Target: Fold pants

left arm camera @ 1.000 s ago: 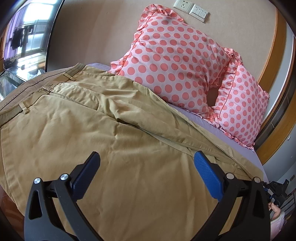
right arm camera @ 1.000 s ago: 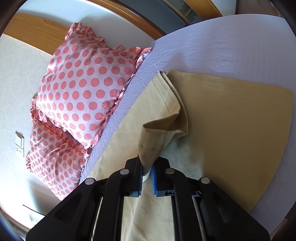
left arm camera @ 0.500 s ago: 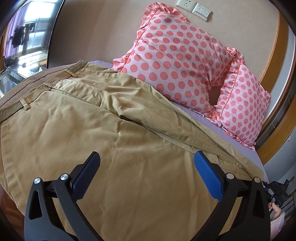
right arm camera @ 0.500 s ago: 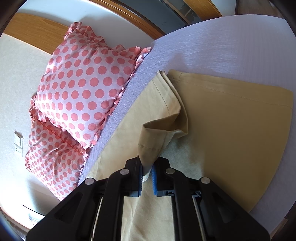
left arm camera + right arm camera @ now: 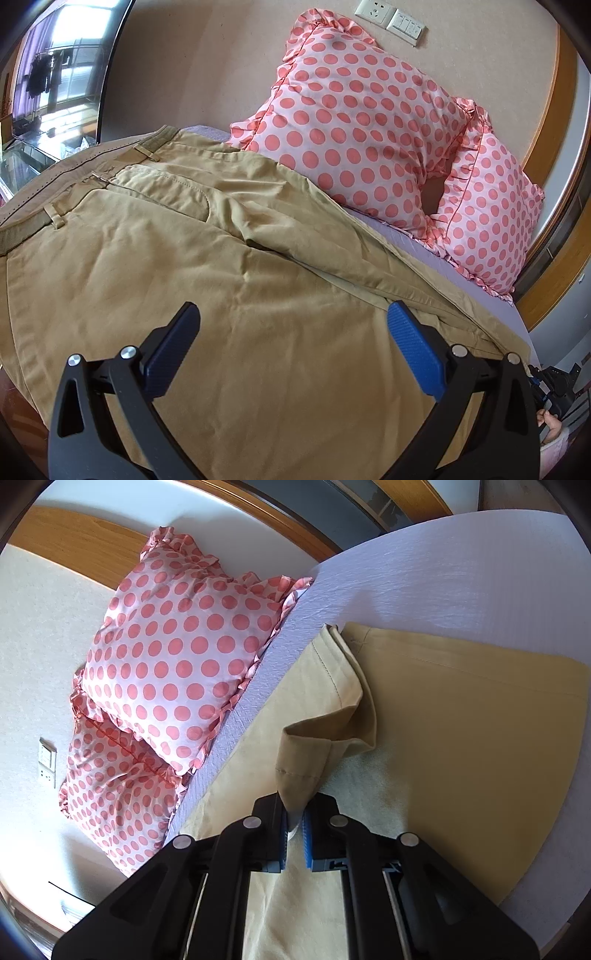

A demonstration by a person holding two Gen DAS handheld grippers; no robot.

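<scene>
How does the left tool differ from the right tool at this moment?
The left tool is open, its blue fingers wide apart; the right tool is shut. The left tool holds nothing and points over the upper part of the khaki pants; the right tool pinches a leg hem and lifts it. Both have black frames and blue pads.

The pants (image 5: 207, 280) lie spread on the bed (image 5: 461, 576). Two pillows (image 5: 369, 133) stand behind them, against the wall (image 5: 229, 62).
</scene>
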